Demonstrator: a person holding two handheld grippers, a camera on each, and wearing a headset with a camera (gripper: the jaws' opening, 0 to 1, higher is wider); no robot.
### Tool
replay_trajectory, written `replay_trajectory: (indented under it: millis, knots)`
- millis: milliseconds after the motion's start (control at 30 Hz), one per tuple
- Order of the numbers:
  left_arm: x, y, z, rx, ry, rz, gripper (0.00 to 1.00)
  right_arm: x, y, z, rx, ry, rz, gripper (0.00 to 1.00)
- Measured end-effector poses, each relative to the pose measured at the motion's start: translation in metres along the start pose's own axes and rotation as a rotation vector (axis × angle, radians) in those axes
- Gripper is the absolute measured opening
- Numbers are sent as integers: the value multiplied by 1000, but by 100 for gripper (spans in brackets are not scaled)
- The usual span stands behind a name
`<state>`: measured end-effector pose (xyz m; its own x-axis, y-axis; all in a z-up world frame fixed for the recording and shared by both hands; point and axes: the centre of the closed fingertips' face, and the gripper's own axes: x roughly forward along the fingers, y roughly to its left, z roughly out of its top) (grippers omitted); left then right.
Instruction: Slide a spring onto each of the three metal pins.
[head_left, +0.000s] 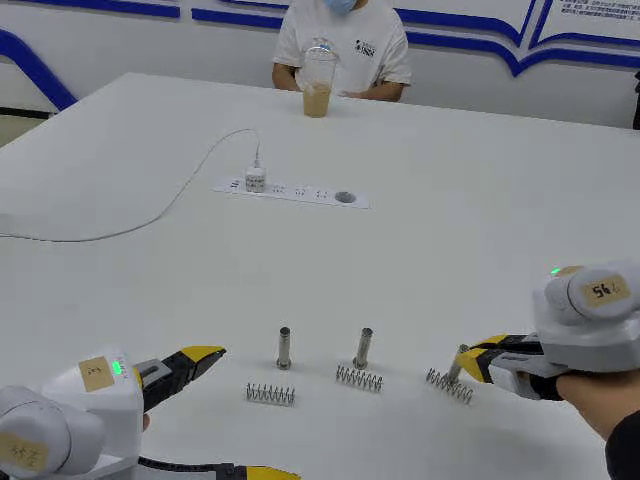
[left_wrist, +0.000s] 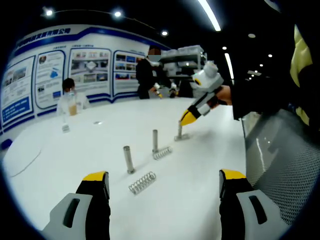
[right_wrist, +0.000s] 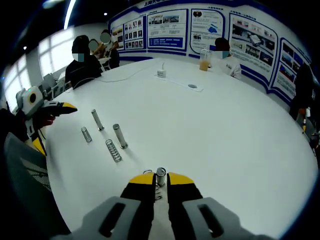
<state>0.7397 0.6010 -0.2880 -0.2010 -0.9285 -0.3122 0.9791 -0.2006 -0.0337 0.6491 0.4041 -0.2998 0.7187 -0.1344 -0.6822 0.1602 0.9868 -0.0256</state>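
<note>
Three short metal pins stand in a row near the white table's front edge: the left pin (head_left: 284, 348), the middle pin (head_left: 363, 348) and the right pin (head_left: 459, 362). A coil spring lies flat in front of each: the left spring (head_left: 271, 394), the middle spring (head_left: 359, 378) and the right spring (head_left: 449, 386). My right gripper (head_left: 470, 364) is shut on the right pin (right_wrist: 160, 176), whose top pokes up between its yellow tips. My left gripper (head_left: 225, 415) is open at the lower left, short of the left spring (left_wrist: 142, 182), with nothing between its fingers.
A power strip (head_left: 290, 190) with a white plug and a long cable lies mid-table. A plastic cup (head_left: 317, 85) of brown drink stands at the far edge before a seated person (head_left: 342, 40). Other people stand in the room beyond the table.
</note>
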Motion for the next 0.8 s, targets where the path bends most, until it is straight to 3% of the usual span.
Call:
replay_trajectory:
  millis: [300, 500, 800]
  knots:
    - [1, 0, 0, 2, -1, -5, 92, -6, -2, -7, -28, 8, 5, 12]
    - [3, -1, -1, 4, 3, -12, 92, -6, 5, -21, -78, 34, 64, 14]
    - [4, -3, -1, 4, 7, -17, 92, 1, 10, -27, -108, 56, 104, 14]
